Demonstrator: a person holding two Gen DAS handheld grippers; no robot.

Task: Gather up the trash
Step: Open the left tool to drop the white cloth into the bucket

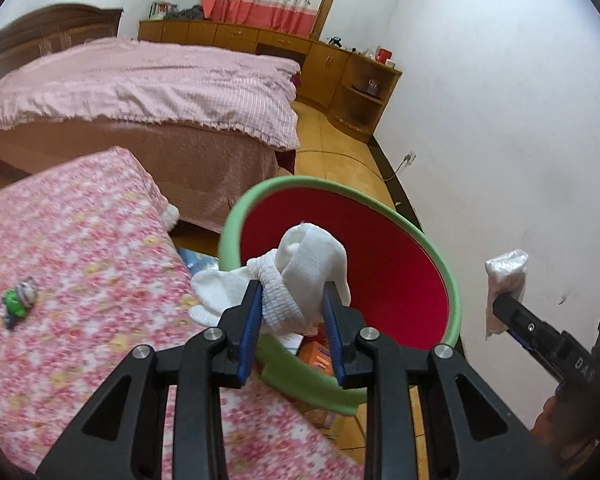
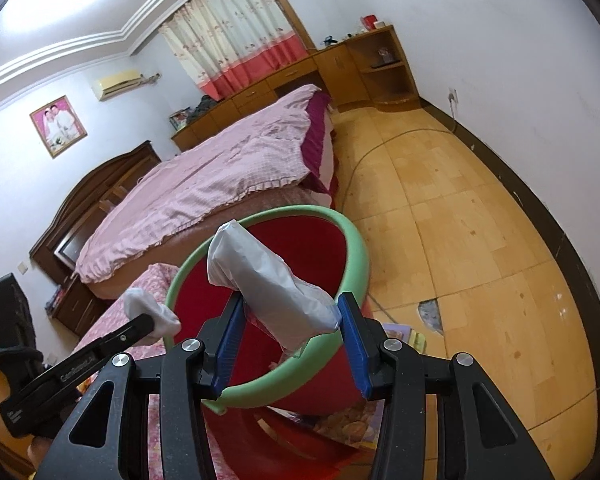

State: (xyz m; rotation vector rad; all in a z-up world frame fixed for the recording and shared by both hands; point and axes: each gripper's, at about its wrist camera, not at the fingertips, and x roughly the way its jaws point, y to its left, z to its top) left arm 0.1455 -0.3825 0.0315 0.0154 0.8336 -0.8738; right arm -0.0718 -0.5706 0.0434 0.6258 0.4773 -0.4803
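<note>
Open floor [image 2: 460,240] beside green-rimmed bin [image 1: 440,248]; left gripper [image 1: 292,300] pinches tissue [image 1: 300,276], right gripper [image 2: 292,320] wrapper [image 2: 268,280].

Two grippers: left gripper [image 1: 292,300], right gripper [image 2: 290,320]. One bin [image 1: 436,256]. One cloth [image 1: 304,268]. One wrapper [image 2: 268,280]. One toy [image 1: 19,295]. One bed [image 1: 140,80].

Bin [image 1: 440,268] mouth open; flowered mattress [image 1: 80,260] crowds left, bare floor [image 2: 480,240] right

"DAS" on right claw [image 1: 500,300]
</note>
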